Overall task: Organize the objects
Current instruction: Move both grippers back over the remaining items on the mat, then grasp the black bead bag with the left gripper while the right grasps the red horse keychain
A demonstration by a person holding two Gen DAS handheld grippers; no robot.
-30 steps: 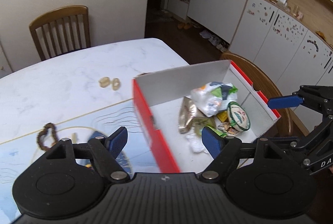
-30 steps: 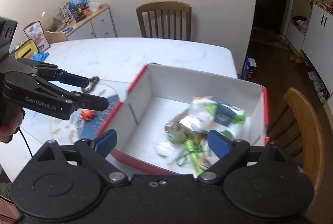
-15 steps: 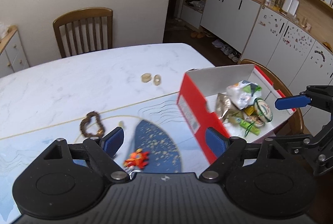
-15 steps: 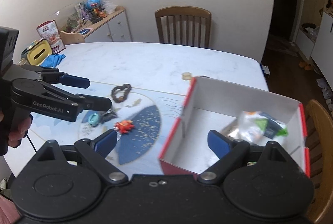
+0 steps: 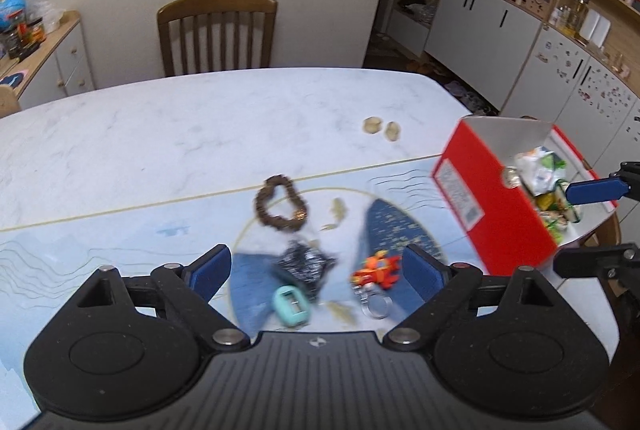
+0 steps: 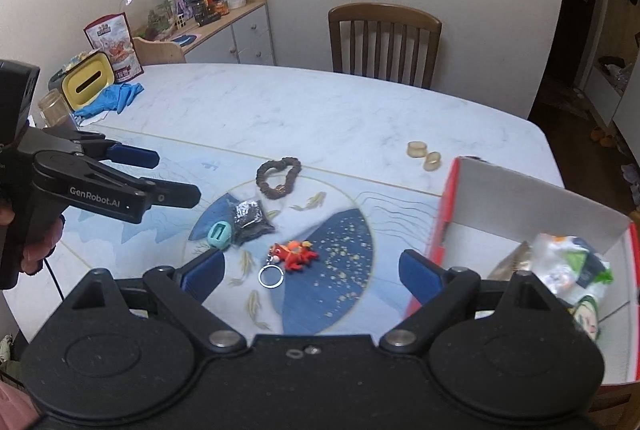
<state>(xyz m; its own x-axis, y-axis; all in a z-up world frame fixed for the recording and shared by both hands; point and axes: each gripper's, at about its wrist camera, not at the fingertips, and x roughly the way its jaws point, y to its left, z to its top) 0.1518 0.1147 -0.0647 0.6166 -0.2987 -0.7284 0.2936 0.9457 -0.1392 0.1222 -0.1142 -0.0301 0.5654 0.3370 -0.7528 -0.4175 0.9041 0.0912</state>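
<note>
both cameras have swung away from the red cardboard box (image 6: 532, 226), which a second ago filled the middle of each view and now sits at the right edge of the tabletop (image 6: 320, 118); the small items on the blue printed mat (image 6: 332, 250) have come into view between the fingers

the left gripper (image 5: 316, 270) hangs above the mat with its jaws opening and nothing between them; the right gripper (image 6: 312, 268) stands wide and empty too

only the right wrist view shows the hand (image 6: 38, 242) around the left gripper's black handle, a yellow container (image 6: 86, 84) and a crumpled blue cloth (image 6: 116, 96) at the far left corner of the tabletop, and the box's plain white inside; the left wrist view alone shows the box's glossy red outer wall with its white label (image 5: 454, 186), and the right gripper's blue pad poking in beside the box

on the mat lie a brown beaded bracelet (image 6: 279, 177) in a bumpy loop, a crinkled dark shiny packet (image 6: 248, 216), a rounded teal plastic piece (image 6: 219, 235) touching the packet's near side, and an orange-red figure keychain (image 6: 294, 252) with a metal ring. two pale ring-shaped pieces (image 6: 424, 154) rest on bare marble near the box's far corner. soft plastic wrappers (image 6: 568, 266) are heaped inside the box at its near right end
</note>
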